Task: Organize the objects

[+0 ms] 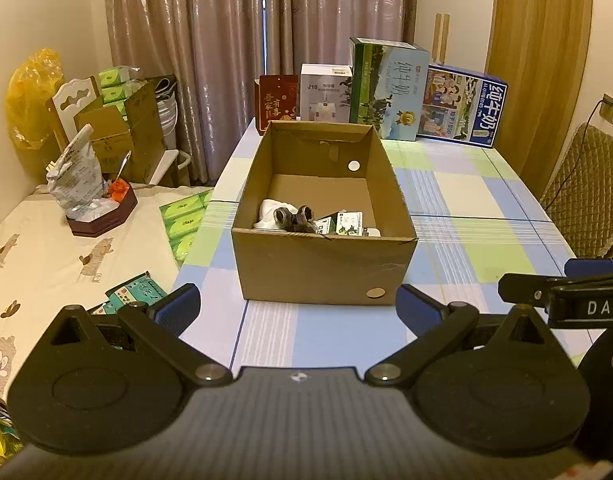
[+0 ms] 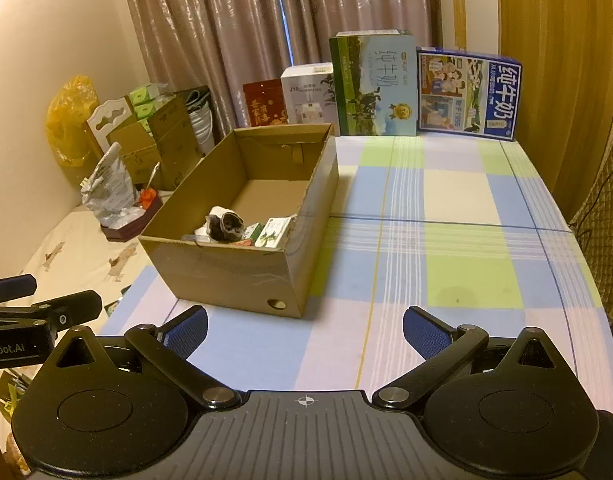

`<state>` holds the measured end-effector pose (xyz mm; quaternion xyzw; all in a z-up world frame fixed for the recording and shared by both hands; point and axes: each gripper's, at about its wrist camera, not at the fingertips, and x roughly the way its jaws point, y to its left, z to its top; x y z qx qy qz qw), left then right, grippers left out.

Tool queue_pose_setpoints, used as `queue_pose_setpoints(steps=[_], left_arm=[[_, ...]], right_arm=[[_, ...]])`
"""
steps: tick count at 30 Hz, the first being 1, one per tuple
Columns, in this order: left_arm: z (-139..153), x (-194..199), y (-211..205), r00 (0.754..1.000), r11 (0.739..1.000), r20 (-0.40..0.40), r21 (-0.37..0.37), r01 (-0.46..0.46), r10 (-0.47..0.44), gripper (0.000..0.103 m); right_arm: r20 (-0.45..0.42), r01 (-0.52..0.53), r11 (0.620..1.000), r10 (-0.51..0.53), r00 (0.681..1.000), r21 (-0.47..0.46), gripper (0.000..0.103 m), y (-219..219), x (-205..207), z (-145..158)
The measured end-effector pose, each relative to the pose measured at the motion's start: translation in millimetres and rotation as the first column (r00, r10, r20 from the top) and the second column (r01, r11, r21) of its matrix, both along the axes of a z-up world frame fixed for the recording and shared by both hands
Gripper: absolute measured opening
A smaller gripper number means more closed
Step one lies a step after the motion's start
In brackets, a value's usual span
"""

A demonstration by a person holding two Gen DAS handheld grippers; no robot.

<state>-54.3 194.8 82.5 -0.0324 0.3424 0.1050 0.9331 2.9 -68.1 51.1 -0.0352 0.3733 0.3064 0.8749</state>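
left wrist view: the left gripper hangs spread wide and empty above the checked tablecloth, just short of the open cardboard box. inside, at the near wall, lie a white cloth, dark rolled socks and small green-and-white cartons.

right wrist view: the right gripper is likewise spread, holding nothing; the box sits ahead to its left.
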Motion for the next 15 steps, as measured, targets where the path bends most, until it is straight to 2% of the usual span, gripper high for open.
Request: queue_pose_setpoints(steps=[15], left_arm=[[-2.2, 1.6, -1.4, 1.000, 1.000, -0.003, -0.008, 0.005, -0.005, 0.102]], right_arm=[[0.000, 0.003, 1.000, -0.003, 1.000, 0.000, 0.101, 0.9, -1.6, -1.2]])
